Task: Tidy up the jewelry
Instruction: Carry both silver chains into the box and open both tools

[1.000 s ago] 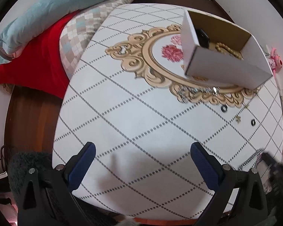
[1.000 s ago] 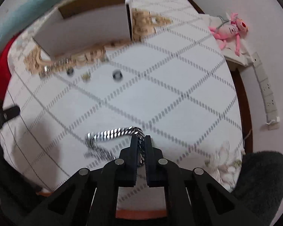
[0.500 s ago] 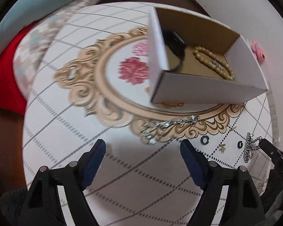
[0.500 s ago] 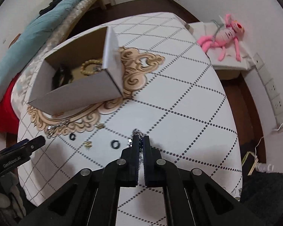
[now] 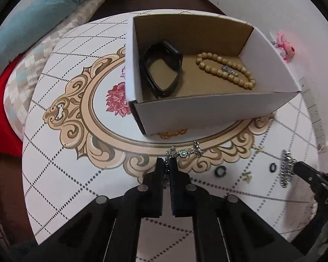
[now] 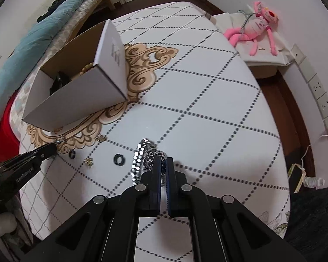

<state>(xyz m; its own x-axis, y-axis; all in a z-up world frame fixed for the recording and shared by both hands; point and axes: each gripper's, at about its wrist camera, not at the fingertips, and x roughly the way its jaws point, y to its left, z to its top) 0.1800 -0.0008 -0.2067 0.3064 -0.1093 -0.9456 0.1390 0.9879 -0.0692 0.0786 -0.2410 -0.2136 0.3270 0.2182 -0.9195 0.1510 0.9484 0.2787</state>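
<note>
Left gripper (image 5: 166, 163), lower centre of the left wrist view: jaws closed down on the end of a gemmed silver bracelet (image 5: 184, 152) lying on the table (image 5: 76, 174) just below the box (image 5: 207, 111). Right gripper (image 6: 162, 163), lower centre of the right wrist view: jaws pinched on a heavy silver chain (image 6: 140, 159), hanging clear of the tabletop. Inside the box: black watch (image 5: 161, 69) at left, beaded bracelet (image 5: 226, 69) at right. Loose on the table between grippers: two black rings (image 5: 220, 171) and two small gold earrings (image 6: 89, 162).
</note>
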